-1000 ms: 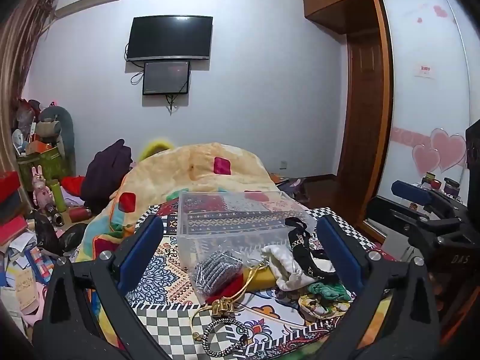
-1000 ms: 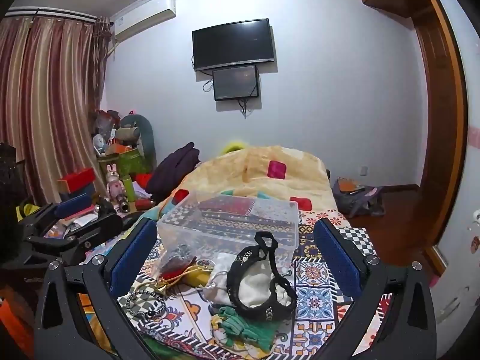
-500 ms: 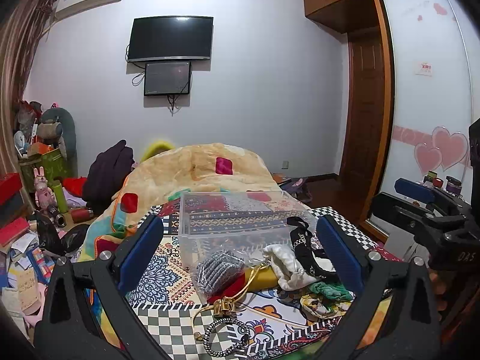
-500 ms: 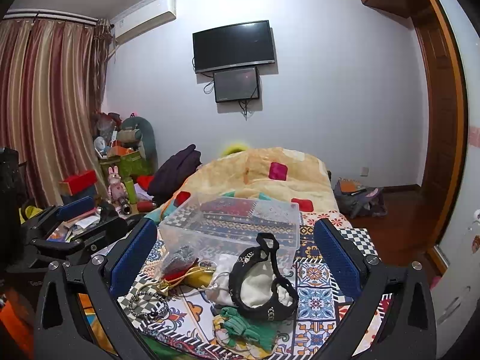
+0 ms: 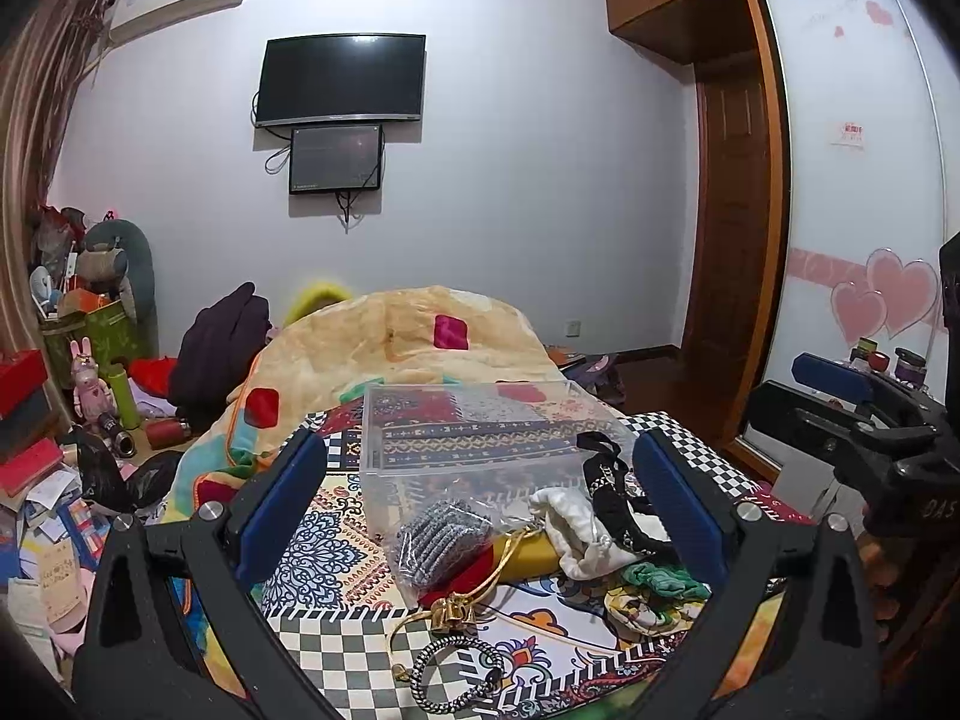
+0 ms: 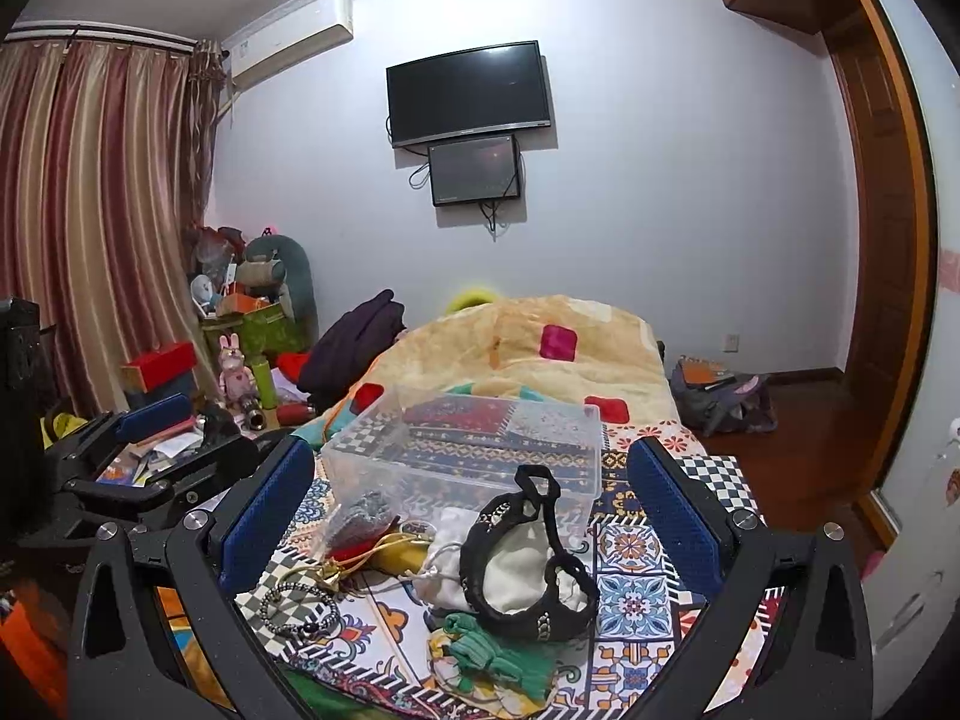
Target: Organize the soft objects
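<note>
Both the left gripper (image 5: 477, 498) and right gripper (image 6: 471, 507) hang spread above a jumbled pile of soft objects (image 6: 510, 570) beside a clear bin (image 6: 462, 450).

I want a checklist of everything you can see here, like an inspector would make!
Surface: bed with patterned cover, orange blanket heaped behind.
Job's things: clear plastic box, nothing seen inside; before it a black strappy piece on a white cloth pouch, green scrunchie, bagged grey item, beaded bracelet.
Clutter: toys and boxes by the curtain.
Grippers: left hand-held gripper and right hand-held gripper open, holding nothing.
Cables: wires under the wall screens.
Surroundings: TV, wardrobe.
</note>
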Demonstrator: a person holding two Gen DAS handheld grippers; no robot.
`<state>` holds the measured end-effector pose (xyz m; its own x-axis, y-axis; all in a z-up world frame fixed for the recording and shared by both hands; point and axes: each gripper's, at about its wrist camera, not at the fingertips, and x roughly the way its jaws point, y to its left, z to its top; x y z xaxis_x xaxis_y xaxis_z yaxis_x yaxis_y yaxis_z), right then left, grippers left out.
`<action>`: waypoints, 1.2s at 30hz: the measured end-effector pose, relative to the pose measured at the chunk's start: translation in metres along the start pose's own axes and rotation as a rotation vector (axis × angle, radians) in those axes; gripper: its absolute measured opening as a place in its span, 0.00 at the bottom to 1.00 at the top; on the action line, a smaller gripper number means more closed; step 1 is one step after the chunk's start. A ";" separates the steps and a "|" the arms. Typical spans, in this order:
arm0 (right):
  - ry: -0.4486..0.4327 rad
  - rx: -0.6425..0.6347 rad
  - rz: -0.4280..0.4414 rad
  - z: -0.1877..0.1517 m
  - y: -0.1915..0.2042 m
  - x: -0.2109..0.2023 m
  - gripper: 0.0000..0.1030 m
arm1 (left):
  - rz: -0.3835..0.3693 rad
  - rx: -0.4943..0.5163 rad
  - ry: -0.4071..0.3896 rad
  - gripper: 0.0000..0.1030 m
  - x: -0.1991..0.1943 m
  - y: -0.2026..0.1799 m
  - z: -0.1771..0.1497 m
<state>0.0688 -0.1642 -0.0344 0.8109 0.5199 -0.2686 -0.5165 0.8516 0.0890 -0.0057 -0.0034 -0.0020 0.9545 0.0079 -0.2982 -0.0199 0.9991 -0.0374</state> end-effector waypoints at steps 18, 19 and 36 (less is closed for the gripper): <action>-0.002 -0.001 0.005 0.001 0.002 -0.002 1.00 | 0.000 0.005 -0.002 1.00 0.002 -0.002 0.002; -0.003 -0.001 0.006 0.001 0.002 -0.002 1.00 | 0.001 0.006 -0.002 1.00 0.002 -0.003 0.002; 0.001 0.006 0.012 0.000 0.004 -0.002 1.00 | 0.003 0.006 -0.002 1.00 0.002 -0.003 0.002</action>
<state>0.0648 -0.1621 -0.0337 0.8045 0.5298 -0.2685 -0.5245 0.8458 0.0975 -0.0029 -0.0067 -0.0010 0.9550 0.0105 -0.2963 -0.0206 0.9993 -0.0312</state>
